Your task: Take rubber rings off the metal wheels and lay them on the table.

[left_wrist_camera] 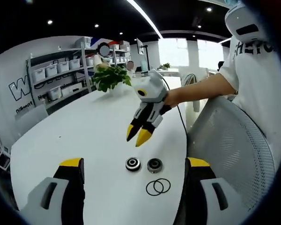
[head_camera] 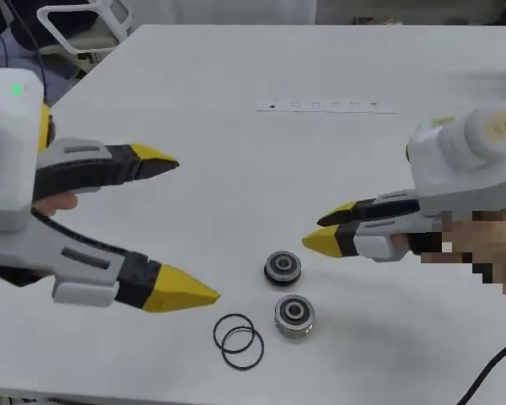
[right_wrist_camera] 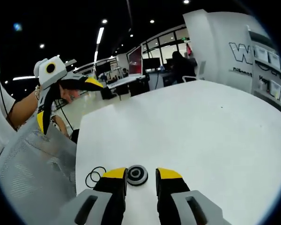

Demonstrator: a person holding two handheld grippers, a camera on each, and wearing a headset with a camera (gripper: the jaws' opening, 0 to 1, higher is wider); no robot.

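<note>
the left gripper (head_camera: pixel 197 229), wide open and empty, should pin a wheel steady. two thin black rubber rings (head_camera: pixel 238 341) lie overlapped on the table (head_camera: pixel 236 101) beside two small metal wheels (head_camera: pixel 294 315), the farther one darker-rimmed, perhaps banded. the right gripper (head_camera: pixel 314 232), nearly closed on nothing, should hook that band with one tip.

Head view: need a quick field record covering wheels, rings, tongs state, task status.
far wheel: flat on the white table, dark rim, may still carry a ring
near wheel: flat on table, rim looks bare metal, apart from far wheel
rubber rings: two, black, overlapping, flat on table left of near wheel
left tongs: wide open, empty, above table
right tongs: slightly open, empty, tips near far wheel, not touching
status: two rings off; far wheel unclear
</note>
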